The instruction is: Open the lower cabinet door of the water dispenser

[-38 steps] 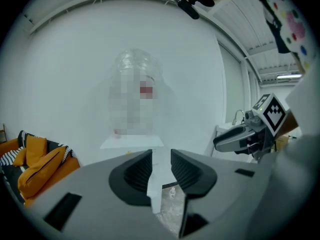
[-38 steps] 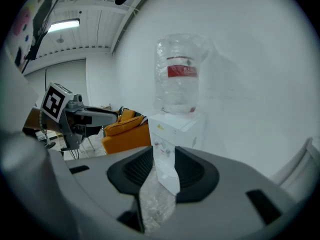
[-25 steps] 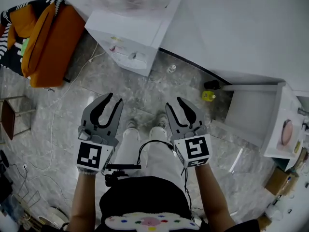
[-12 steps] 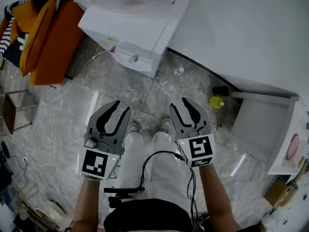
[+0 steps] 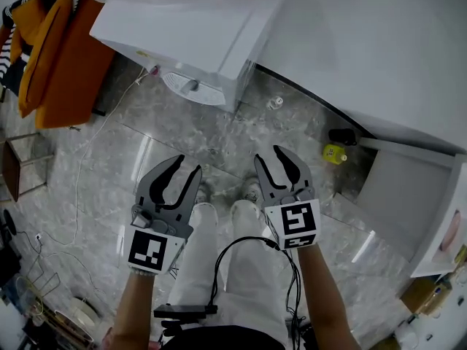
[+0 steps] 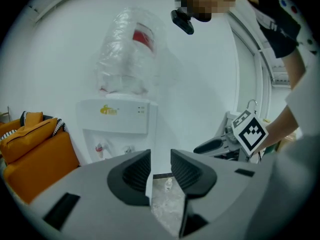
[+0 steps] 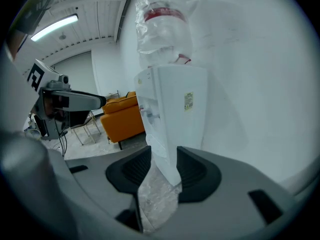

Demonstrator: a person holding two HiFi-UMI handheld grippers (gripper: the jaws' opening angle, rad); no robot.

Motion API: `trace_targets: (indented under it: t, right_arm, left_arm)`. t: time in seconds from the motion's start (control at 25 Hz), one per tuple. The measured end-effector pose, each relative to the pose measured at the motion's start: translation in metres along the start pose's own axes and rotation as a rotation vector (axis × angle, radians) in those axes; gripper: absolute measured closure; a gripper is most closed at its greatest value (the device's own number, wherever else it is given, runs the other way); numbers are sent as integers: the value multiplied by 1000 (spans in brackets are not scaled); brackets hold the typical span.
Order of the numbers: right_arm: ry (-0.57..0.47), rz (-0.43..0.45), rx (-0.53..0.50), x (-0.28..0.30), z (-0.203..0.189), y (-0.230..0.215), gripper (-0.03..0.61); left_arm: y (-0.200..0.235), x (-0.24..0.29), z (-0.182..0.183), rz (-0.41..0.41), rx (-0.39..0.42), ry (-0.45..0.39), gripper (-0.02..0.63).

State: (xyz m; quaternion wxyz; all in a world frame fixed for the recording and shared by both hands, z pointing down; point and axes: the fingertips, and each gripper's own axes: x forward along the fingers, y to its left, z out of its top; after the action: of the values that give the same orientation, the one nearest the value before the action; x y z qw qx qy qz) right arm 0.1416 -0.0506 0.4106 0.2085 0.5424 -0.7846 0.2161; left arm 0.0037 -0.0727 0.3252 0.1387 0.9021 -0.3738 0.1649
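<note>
- Left gripper [image 5: 187,168] released, jaws slightly apart, nothing between
- Right gripper [image 5: 268,156] empty, its jaws just opened wider
- Water dispenser [image 5: 197,39] stands ahead, untouched

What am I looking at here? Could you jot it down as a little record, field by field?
Setting: grey stone floor
Main thing: white water dispenser with a clear bottle on top
Left gripper: jaws open, nothing between them
Right gripper: jaws open and just been opening wider, nothing between them
Nearby: orange sofa; small yellow object on the floor
Progress: neither gripper touches the dispenser yet
</note>
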Motion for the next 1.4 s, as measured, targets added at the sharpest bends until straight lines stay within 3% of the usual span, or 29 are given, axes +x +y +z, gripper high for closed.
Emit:
trace_targets:
  t: [0.8, 1.4]
  right_arm:
    - [66, 16, -19, 119, -109, -22, 410]
    - [100, -31, -4, 210, -154, -35, 403]
  left_arm:
    - [17, 66, -114, 10, -20, 70, 479]
    - [32, 89, -174, -26, -14, 100, 479]
